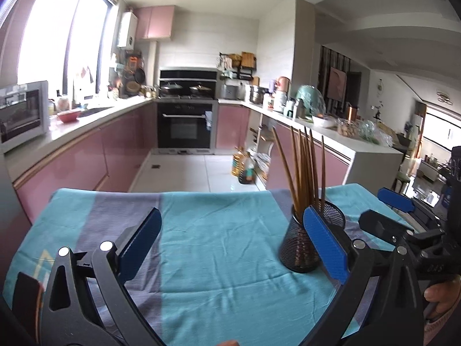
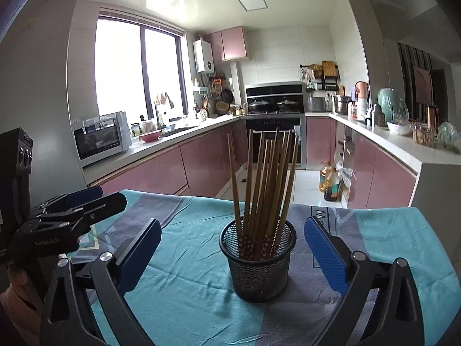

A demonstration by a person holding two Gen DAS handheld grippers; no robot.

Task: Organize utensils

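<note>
A black mesh holder (image 2: 259, 262) stands upright on the cloth-covered table, with several brown chopsticks (image 2: 265, 178) standing in it. My right gripper (image 2: 233, 248) is open and empty, its blue pads to the left and right of the holder, a little nearer than it. In the left wrist view the holder (image 1: 302, 248) and chopsticks (image 1: 302, 167) sit at the right, partly behind the right pad. My left gripper (image 1: 233, 236) is open and empty over bare cloth. The right gripper (image 1: 386, 216) shows at the far right there, and the left gripper (image 2: 95, 199) shows at the left in the right wrist view.
A teal and grey cloth (image 2: 187, 297) covers the table, whose far edge (image 1: 161, 192) drops to the kitchen floor. Pink cabinets (image 2: 149, 173) and a counter with a toaster oven (image 2: 100, 138) run along the left. Oil bottles (image 2: 328, 181) stand on the floor at the right.
</note>
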